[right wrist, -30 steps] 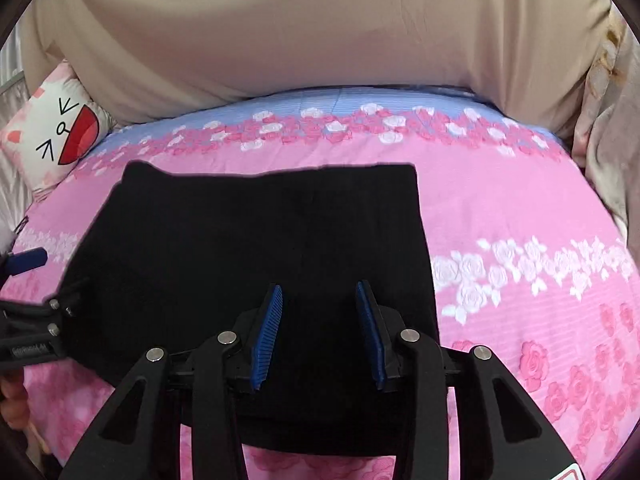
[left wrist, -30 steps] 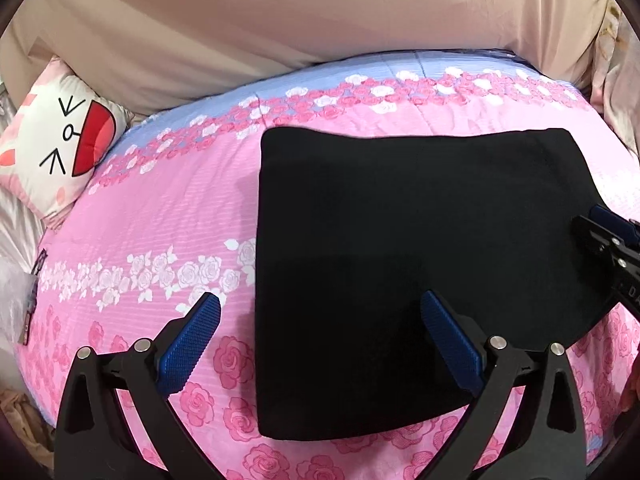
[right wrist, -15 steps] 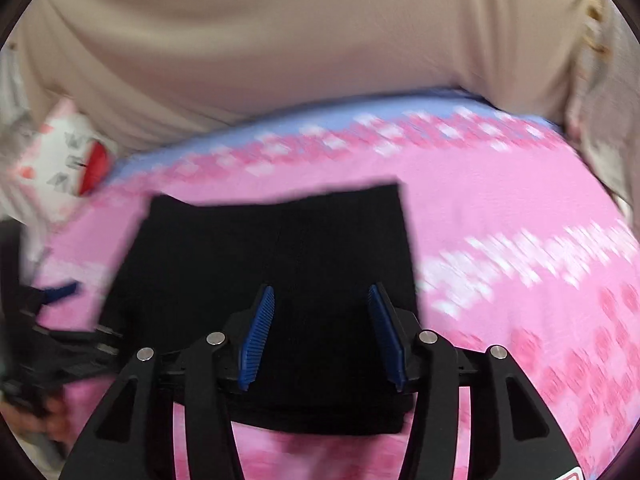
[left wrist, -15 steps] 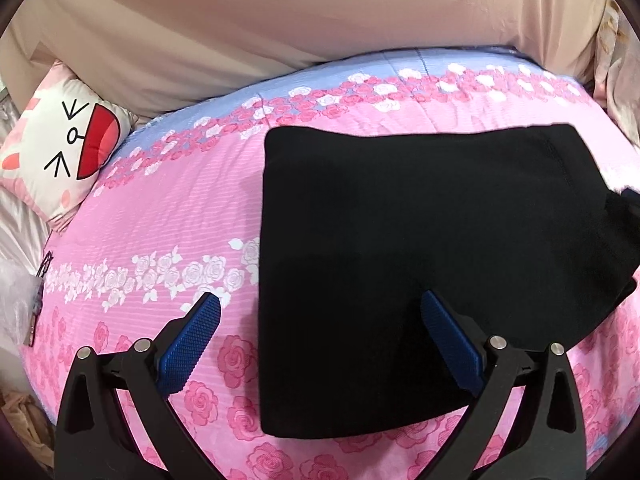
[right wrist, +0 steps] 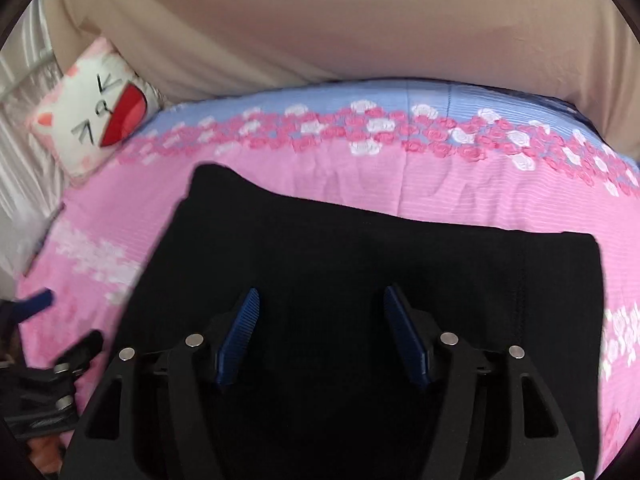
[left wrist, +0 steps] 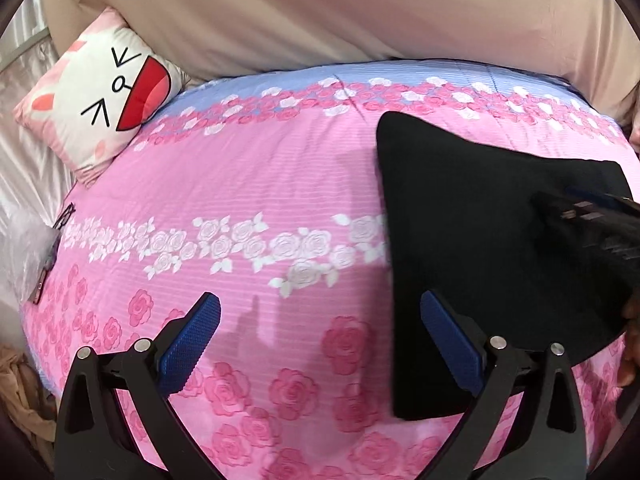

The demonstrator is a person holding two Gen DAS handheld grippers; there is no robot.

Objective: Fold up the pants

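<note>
The black pants [right wrist: 360,280] lie folded flat on the pink bed cover [left wrist: 240,200] with roses. The right gripper [right wrist: 320,320] is over the pants with its jaws open and nothing in them, and the left gripper [left wrist: 320,340] is open too, over the cover at the pants' left edge. A cat-face pillow [left wrist: 104,96] sits at the far left corner, well away, with a tan sheet [right wrist: 340,20] behind the bed.

One pair of black folded pants [right wrist: 360,264], one cat-face pillow [left wrist: 100,92], one pink floral bedspread [left wrist: 240,184], one beige sheet [left wrist: 320,12], two claws: left claw [left wrist: 320,344], right claw [right wrist: 320,336].
</note>
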